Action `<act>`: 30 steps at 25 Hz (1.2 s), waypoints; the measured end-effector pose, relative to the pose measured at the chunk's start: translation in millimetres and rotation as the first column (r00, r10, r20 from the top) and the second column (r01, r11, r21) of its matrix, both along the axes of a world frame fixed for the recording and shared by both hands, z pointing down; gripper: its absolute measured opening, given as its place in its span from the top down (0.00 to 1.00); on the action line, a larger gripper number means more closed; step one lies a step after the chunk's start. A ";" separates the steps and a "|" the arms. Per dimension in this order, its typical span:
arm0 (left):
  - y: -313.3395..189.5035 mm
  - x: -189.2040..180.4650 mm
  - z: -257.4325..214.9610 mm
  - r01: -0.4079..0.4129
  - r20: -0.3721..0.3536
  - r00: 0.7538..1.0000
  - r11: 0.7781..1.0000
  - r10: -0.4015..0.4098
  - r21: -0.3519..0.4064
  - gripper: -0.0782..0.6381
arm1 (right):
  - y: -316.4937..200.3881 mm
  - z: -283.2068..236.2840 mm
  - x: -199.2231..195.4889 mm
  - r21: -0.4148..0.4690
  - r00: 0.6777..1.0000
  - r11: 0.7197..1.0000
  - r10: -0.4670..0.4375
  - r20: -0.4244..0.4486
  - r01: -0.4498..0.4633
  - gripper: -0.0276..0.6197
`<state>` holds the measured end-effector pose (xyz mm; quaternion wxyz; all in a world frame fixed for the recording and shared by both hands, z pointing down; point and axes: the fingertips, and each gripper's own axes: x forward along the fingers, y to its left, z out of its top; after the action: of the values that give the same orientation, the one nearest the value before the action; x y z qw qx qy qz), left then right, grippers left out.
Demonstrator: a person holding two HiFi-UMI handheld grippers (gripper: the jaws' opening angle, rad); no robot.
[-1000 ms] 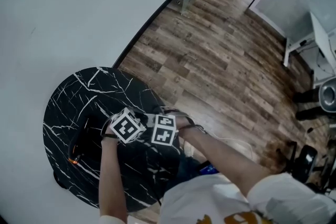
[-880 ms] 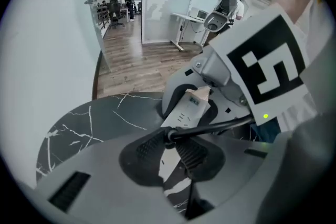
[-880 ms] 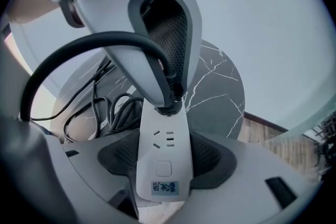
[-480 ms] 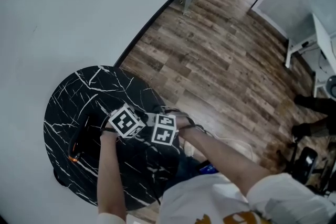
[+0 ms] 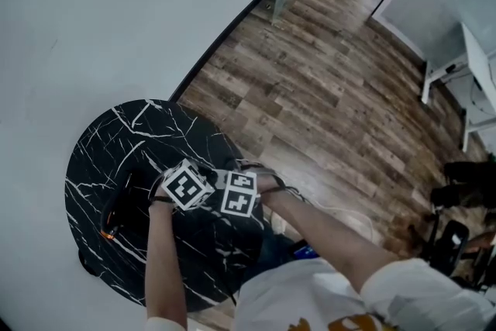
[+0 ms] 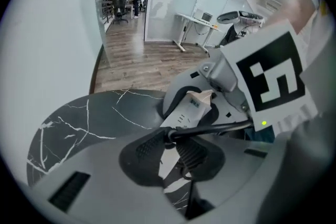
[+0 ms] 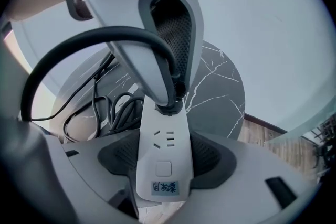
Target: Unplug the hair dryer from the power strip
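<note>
Currently the right gripper (image 7: 163, 157) is clamped across the button end of the white power strip (image 7: 164, 131), holding it over the black tabletop (image 5: 108, 143). The left gripper (image 6: 176, 148) is closed on the black plug (image 6: 170, 135), which is seated at the strip's far end with its cord (image 6: 226, 126) leading off to the right. To do this well, I judge the right gripper should hold the strip steady while the left draws the plug straight out along its pins, since a skewed pull or a tug on the cord could bend the pins or drag the strip loose.
</note>
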<state>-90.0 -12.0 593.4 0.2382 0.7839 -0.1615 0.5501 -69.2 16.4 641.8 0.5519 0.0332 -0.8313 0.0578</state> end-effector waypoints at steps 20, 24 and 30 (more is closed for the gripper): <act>12.9 3.9 0.7 0.028 0.046 0.998 0.997 -0.031 0.069 0.81 | -0.9 1.2 0.6 -0.012 1.000 1.000 0.004 0.006 -0.004 0.54; 3.5 0.2 -1.8 0.015 0.038 0.999 1.000 -0.016 0.022 0.81 | 0.4 0.7 0.8 -0.005 1.000 1.000 -0.007 -0.001 0.007 0.54; 5.0 6.0 -6.2 -0.013 0.014 1.000 1.000 0.013 -0.012 0.80 | -0.6 1.6 0.2 -0.016 1.000 1.000 0.011 -0.009 -0.012 0.54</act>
<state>-83.9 -6.9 587.2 0.2384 0.7796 -0.1547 0.5580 -69.0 15.8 643.4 0.5554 0.0340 -0.8282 0.0673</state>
